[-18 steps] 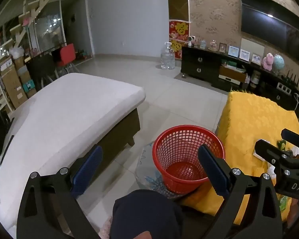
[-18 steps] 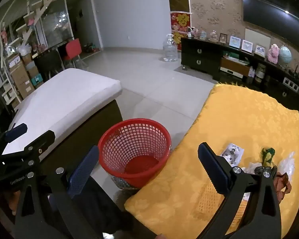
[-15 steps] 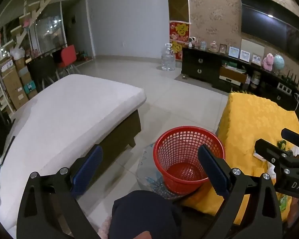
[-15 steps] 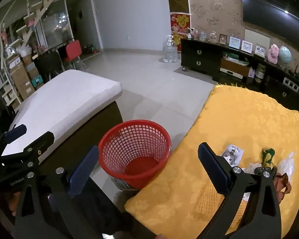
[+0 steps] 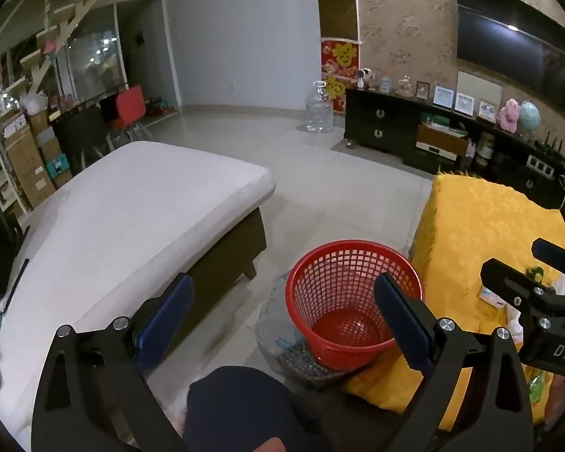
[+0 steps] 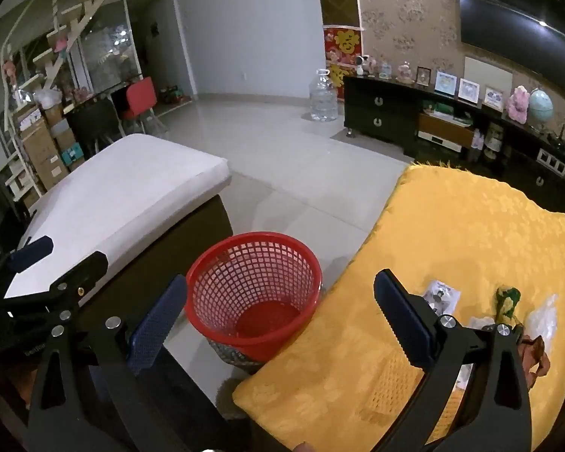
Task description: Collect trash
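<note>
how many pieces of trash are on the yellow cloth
About 5: a white wrapper, a green wrapper, clear plastic, a brown scrap, a white bit; the gripper frame may hide more.

**Plastic, cloth and polished tile**

I see a red basket point(image 6: 254, 293) of glossy plastic mesh standing on a smooth, shiny tiled floor point(image 6: 282, 158). The yellow tablecloth point(image 6: 452, 233) looks like woven cloth with a soft sheen and a raised flower pattern. On it lie a crinkly clear plastic wrapper point(image 6: 544, 314) and a glossy printed packet point(image 6: 440, 295). My gripper fingers point(image 6: 403, 316) are matt black with ribbed blue pads. The white cushion point(image 5: 113, 203) looks matt and slightly napped.
</note>
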Tool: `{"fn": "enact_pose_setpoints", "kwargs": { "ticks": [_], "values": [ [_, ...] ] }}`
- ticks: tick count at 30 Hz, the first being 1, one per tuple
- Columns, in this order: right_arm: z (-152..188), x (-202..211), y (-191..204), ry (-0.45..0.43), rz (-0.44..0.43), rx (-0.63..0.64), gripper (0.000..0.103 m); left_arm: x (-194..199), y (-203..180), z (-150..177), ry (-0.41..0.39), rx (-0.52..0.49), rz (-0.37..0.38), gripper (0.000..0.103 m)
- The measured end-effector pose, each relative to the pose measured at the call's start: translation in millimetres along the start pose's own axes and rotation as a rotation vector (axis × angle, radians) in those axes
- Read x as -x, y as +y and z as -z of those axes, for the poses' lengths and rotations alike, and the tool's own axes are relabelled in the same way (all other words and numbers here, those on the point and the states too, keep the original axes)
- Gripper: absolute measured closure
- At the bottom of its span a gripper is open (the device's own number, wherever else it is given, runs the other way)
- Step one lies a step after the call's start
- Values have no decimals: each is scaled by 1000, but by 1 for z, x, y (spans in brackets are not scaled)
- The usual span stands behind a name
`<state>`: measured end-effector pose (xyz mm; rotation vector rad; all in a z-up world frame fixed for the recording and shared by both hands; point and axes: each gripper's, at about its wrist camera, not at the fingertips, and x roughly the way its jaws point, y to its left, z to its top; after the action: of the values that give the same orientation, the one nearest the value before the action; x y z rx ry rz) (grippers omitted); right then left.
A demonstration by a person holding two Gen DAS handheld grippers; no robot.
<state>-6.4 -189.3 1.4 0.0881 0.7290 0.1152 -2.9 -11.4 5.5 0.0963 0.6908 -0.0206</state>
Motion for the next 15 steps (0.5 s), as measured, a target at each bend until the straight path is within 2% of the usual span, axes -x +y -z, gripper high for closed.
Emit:
{"fn": "enact_pose_setpoints", "kwargs": {
  "ticks": [15],
  "values": [
    [3,-2,-1,7,8,1,6,-13,4,-4,4,-1,19,10]
  ]
}}
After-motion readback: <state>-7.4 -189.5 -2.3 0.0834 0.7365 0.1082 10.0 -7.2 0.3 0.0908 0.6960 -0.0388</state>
